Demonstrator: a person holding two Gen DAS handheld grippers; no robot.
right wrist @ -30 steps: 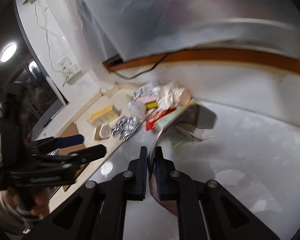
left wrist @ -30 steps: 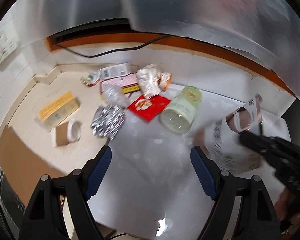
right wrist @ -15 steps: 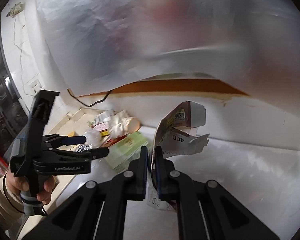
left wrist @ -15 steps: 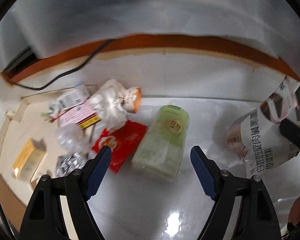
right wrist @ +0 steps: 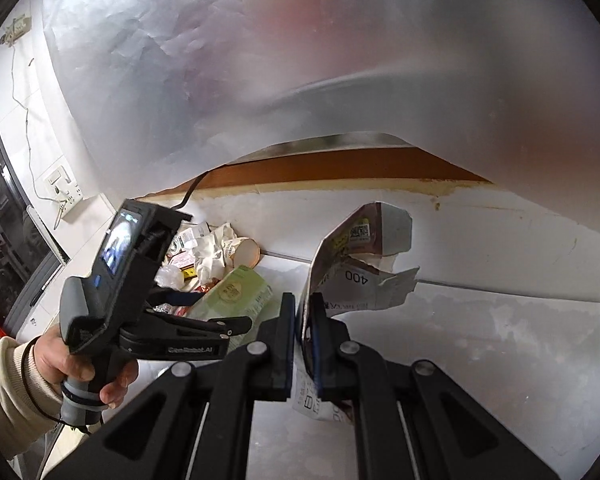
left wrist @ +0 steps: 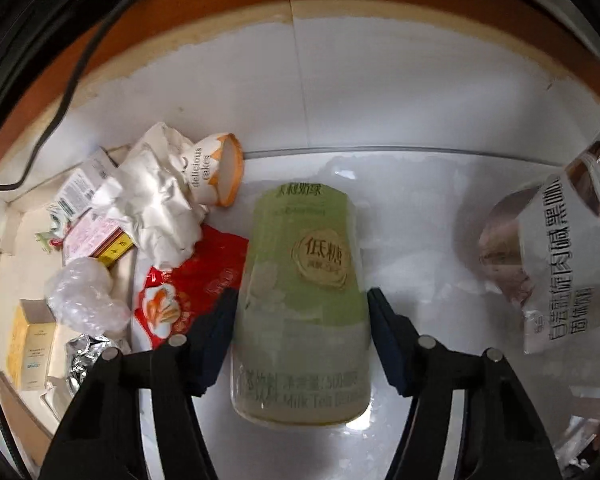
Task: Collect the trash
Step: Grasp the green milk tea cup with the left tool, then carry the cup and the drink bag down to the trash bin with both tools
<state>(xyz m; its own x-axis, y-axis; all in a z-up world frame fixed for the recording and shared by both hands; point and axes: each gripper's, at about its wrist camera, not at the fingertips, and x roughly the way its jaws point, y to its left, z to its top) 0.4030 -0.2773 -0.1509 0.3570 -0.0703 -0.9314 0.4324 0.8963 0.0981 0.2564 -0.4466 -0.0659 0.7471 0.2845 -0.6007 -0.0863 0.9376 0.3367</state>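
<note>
Now left fingers [left wrist: 236,344] narrowing around green cup [left wrist: 304,280], right fingers [right wrist: 288,332] pinching torn carton [right wrist: 356,264].

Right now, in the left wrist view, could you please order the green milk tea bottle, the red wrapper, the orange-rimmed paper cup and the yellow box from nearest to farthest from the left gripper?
1. Green milk tea bottle: between the jaws of the left gripper.
2. Red wrapper: just left of the bottle.
3. Orange-rimmed paper cup: farther back, upper left.
4. Yellow box: at the far left edge.
</note>
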